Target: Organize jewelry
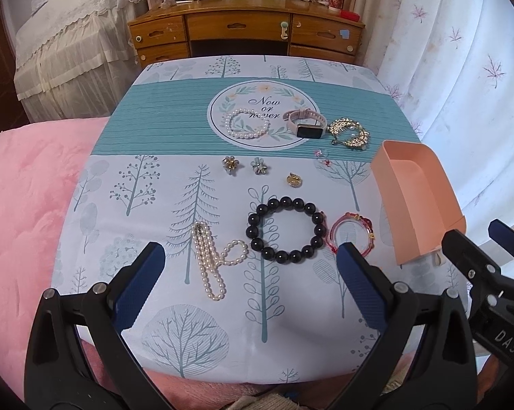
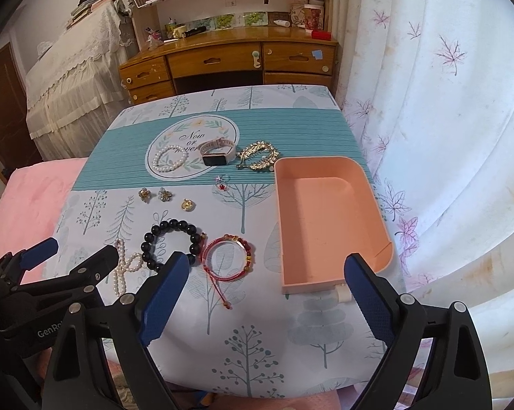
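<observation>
Left wrist view: left gripper [image 1: 248,271], jaws wide apart, empty, above the worktop [image 1: 174,116] edge; pearl necklace [image 1: 210,261] lies just ahead, long axis running away from the camera, black bead bracelet [image 1: 286,230] beside it. Right wrist view: right gripper [image 2: 265,282], likewise wide open and empty; pink tray [image 2: 325,218] ahead-right, long axis front-to-back, holding nothing. Risk, judged: loose strands snagging or slipping from smooth pads during transfer.

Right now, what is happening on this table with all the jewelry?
A person holds two claws, the left claw and the right claw, both open and empty above the near table edge. The black bead bracelet, pearl necklace and other pieces lie on the cloth; the pink tray is empty.
</observation>
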Demonstrator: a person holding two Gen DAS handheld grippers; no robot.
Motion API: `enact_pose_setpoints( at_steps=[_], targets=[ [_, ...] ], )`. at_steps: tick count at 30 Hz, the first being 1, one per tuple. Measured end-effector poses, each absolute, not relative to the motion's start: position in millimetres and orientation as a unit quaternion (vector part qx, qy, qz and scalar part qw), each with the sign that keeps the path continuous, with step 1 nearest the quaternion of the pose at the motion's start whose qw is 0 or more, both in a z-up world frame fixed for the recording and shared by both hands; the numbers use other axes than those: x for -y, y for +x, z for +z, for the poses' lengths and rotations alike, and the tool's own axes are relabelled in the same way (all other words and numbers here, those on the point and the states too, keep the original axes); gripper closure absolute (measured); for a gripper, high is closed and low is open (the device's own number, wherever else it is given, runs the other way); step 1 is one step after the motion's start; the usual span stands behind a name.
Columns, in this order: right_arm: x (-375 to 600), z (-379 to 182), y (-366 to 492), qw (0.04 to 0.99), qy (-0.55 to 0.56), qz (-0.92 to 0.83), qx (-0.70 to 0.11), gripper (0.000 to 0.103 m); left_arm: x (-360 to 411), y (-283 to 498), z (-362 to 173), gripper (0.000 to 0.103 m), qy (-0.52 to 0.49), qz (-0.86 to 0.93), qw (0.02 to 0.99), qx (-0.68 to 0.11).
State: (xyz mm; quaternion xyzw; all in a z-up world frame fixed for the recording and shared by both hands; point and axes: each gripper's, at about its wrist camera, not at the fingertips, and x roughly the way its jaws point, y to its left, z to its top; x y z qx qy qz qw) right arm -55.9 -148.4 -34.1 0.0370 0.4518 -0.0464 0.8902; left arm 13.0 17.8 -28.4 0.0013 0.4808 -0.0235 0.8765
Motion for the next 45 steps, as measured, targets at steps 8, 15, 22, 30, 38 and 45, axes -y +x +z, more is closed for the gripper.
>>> enact_pose_setpoints(
  at_steps=[8, 15, 22, 30, 38, 45],
  targets=[
    [146, -43, -48, 0.883, 0.039, -0.031, -0.466, 0.032, -32, 19, -26, 0.003, -0.001, -0.016, 0.881, -0.474],
    [140, -43, -41, 0.883, 0.027, -0.018, -0.468, 0.042, -56, 31, -15, 0.013, -0.016, -0.001, 0.882, -0.47],
    [137, -19, -24, 0.888, 0.002, 0.011, -0.46, 0.045, -90, 49, 16, 0.014, -0.03, 0.015, 0.887, -0.46],
    [134, 0, 12, 0.871, 0.019, 0.068, -0.486, 0.05, -89, 67, 30, 0.015, -0.008, -0.004, 0.883, -0.469],
    [136, -45, 39, 0.819, 0.086, 0.108, -0.556, 0.06, -57, 90, -7, 0.025, 0.016, -0.04, 0.857, -0.513],
    [142, -98, 63, 0.781, 0.104, 0.118, -0.604, 0.063, -35, 107, -55, 0.03, 0.033, -0.057, 0.818, -0.571]
  ],
)
